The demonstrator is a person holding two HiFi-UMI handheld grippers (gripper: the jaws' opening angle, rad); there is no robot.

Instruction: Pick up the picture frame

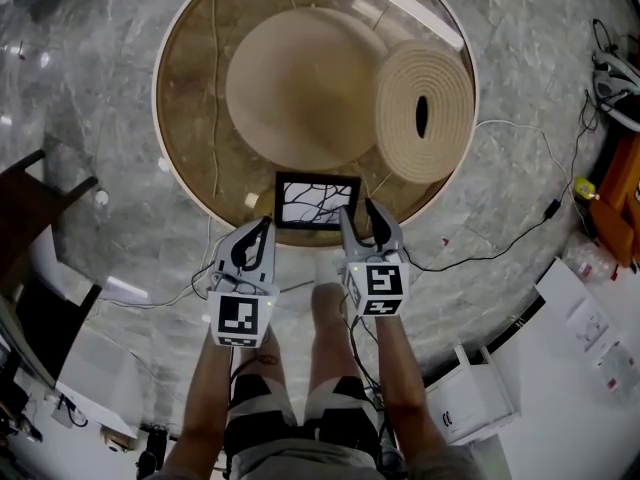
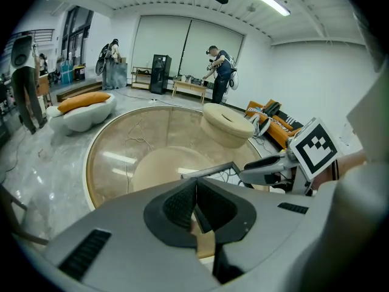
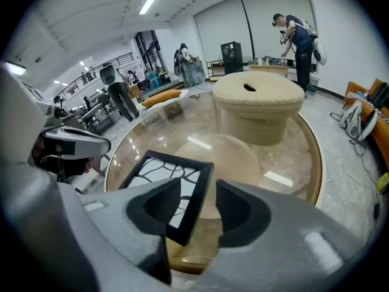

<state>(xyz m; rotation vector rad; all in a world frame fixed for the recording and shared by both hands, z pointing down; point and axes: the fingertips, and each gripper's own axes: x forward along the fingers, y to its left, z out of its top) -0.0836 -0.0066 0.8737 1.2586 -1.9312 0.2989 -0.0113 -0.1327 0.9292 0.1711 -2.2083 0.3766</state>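
Picture frame [image 1: 318, 203] lies flat on the round glass table [image 1: 190, 118], at its near edge. Right gripper [image 1: 358, 211] jaws wide, straddling the frame's right side, not pinching. Left gripper [image 1: 260, 230] jaws together, beside frame's left corner.

A round glass-topped table [image 1: 190, 118] with a pale rim stands on grey marbled floor [image 1: 90, 88]. Its beige domed base [image 1: 300, 83] shows through the glass. A black picture frame [image 1: 318, 201] lies flat at the near edge, and a ribbed beige cylinder [image 1: 424, 111] stands to the right.
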